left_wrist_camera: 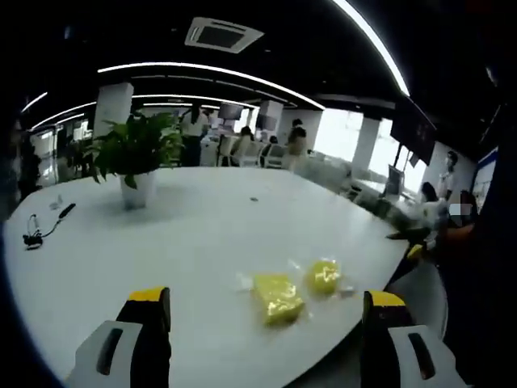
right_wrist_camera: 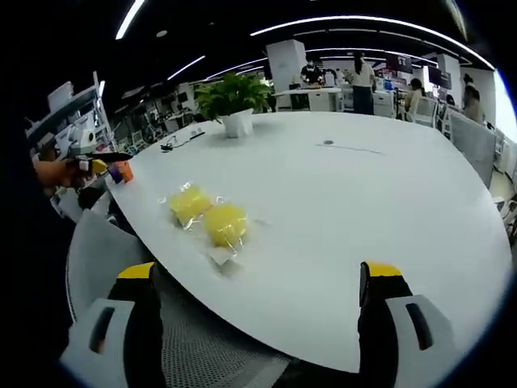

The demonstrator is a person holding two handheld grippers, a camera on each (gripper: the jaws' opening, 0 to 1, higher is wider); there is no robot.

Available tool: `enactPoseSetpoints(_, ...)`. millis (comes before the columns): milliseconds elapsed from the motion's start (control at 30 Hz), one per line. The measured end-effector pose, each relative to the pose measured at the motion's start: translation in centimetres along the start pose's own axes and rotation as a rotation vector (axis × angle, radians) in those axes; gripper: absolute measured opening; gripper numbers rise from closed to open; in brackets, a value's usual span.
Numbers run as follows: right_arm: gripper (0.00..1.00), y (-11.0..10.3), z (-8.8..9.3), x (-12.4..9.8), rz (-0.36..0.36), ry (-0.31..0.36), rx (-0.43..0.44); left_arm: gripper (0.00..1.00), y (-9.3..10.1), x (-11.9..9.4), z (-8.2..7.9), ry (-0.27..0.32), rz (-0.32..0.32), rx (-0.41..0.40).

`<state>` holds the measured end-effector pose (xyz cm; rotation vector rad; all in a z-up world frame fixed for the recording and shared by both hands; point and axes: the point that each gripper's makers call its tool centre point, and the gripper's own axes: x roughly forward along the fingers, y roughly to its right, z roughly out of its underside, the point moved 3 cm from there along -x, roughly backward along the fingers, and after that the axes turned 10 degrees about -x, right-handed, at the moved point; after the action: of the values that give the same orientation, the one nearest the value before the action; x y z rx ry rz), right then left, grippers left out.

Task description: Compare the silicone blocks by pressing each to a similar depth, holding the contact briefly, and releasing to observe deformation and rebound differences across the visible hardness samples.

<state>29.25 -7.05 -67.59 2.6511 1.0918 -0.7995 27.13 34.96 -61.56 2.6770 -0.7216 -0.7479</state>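
Observation:
Two yellow silicone blocks in clear wrap lie side by side near the edge of a white table (left_wrist_camera: 202, 234). In the left gripper view they are a squarish block (left_wrist_camera: 279, 297) and a rounder one (left_wrist_camera: 324, 276). My left gripper (left_wrist_camera: 266, 301) hovers short of them, open, with nothing between its yellow-tipped jaws. The right gripper view shows the same pair (right_wrist_camera: 190, 202) (right_wrist_camera: 226, 224) on the table (right_wrist_camera: 363, 202), ahead and to the left. My right gripper (right_wrist_camera: 260, 275) is open and holds nothing, back from the table edge.
A potted plant (left_wrist_camera: 137, 162) (right_wrist_camera: 234, 101) stands farther across the table, with a black cable (left_wrist_camera: 44, 226) near it. A grey mesh chair (right_wrist_camera: 105, 250) sits by the table edge. A hand with a yellow-tipped tool (right_wrist_camera: 101, 168) shows at the left. People stand among desks behind.

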Motion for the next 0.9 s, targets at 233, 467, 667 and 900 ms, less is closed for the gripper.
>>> enactPoseSetpoints(233, 0.96, -0.5, 1.1, 0.0, -0.008, -0.010, 0.018, 1.00, 0.2, 1.0, -0.9, 0.007, 0.007, 0.026)
enactPoseSetpoints(467, 0.96, 0.2, 0.0, -0.5, 0.024, 0.022, -0.001, 1.00, 0.5, 1.5, -0.1, 0.002, 0.017, 0.018)
enactPoseSetpoints(667, 0.96, 0.3, -0.6, 0.1, 0.020, 0.047, -0.002, 1.00, -0.3, 1.6, 0.7, 0.006, 0.014, 0.003)
enactPoseSetpoints(900, 0.96, 0.2, -1.1, 0.8, 0.017, 0.049, 0.000, 1.00, -1.5, 2.2, 0.9, 0.015, 0.003, -0.045)
